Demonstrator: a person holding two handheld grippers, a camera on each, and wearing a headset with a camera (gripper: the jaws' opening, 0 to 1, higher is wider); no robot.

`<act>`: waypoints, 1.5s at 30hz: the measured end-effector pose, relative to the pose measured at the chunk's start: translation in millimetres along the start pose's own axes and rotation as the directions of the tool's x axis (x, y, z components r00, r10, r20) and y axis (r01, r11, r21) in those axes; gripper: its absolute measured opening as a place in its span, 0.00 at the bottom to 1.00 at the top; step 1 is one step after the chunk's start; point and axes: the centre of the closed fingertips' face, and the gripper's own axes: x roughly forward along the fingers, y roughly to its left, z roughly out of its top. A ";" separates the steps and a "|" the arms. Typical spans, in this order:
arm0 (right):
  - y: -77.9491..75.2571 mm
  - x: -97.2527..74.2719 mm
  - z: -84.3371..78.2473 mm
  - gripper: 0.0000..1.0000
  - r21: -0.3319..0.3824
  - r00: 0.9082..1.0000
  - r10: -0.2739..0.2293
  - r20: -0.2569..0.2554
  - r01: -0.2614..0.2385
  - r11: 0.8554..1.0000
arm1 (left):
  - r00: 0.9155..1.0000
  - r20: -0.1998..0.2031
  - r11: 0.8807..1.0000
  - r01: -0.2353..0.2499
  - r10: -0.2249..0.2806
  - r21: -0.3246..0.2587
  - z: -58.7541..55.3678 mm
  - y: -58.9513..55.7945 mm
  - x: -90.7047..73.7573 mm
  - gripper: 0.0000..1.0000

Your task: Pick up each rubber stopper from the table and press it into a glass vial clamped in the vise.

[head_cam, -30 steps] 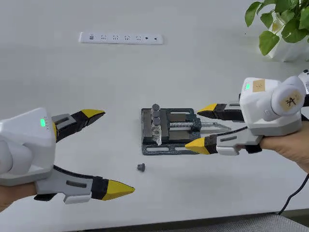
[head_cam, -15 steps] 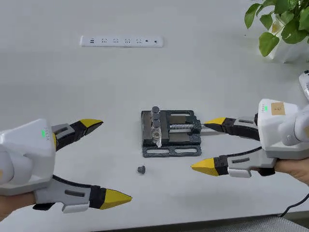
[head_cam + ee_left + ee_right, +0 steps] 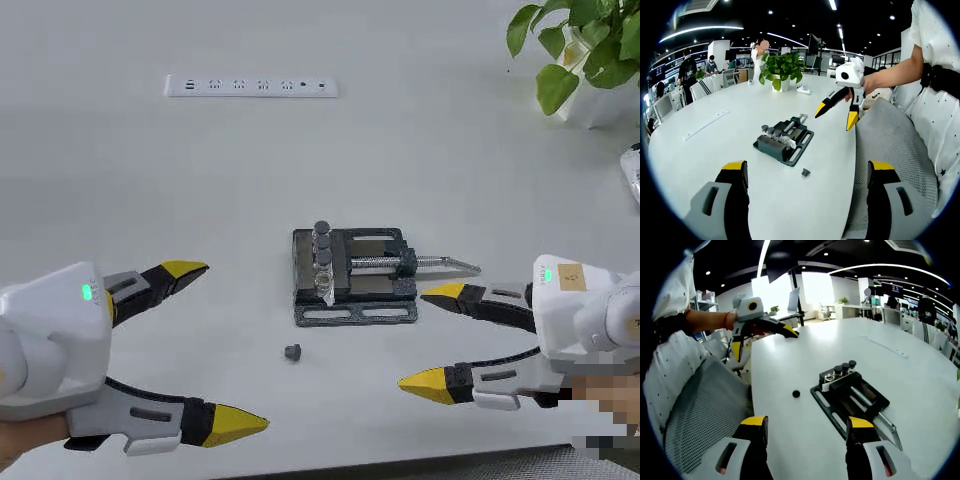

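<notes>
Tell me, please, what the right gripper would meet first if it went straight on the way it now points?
Most likely the bare table, in the gap between the loose stopper and the vise. The right gripper aims there, though depth is unclear.

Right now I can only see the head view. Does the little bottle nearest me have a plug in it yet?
Observer: No. The right gripper view shows it side-on: the end vial in the vise is bare on top, while the three others wear dark stoppers.
Operator: Could I bump anything beside me?
Observer: A grey mesh chair sits right beside the table edge.
Operator: Is anyone else here?
Observer: Yes, people stand far off, beyond the plant.
</notes>
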 end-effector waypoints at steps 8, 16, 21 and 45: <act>9.0 17.0 -9.6 0.56 -0.001 1.000 0.026 -0.009 -0.026 1.000 | 1.000 -0.011 1.000 0.000 0.000 -0.008 -6.2 -1.6 -0.8 0.99; 17.2 35.9 -7.5 0.50 -0.011 0.999 0.050 -0.002 -0.050 0.999 | 1.000 -0.014 1.000 0.002 -0.002 -0.014 -7.6 -3.8 -0.8 0.99; 20.6 50.3 -1.6 0.42 -0.019 0.998 0.060 0.011 -0.060 0.998 | 1.000 -0.013 1.000 0.002 -0.002 -0.017 -7.7 -3.7 -0.9 0.99; 23.1 114.5 12.5 0.22 -0.053 0.998 0.064 0.012 -0.064 0.997 | 1.000 -0.011 0.999 0.006 -0.007 -0.034 -13.0 -1.1 0.7 0.99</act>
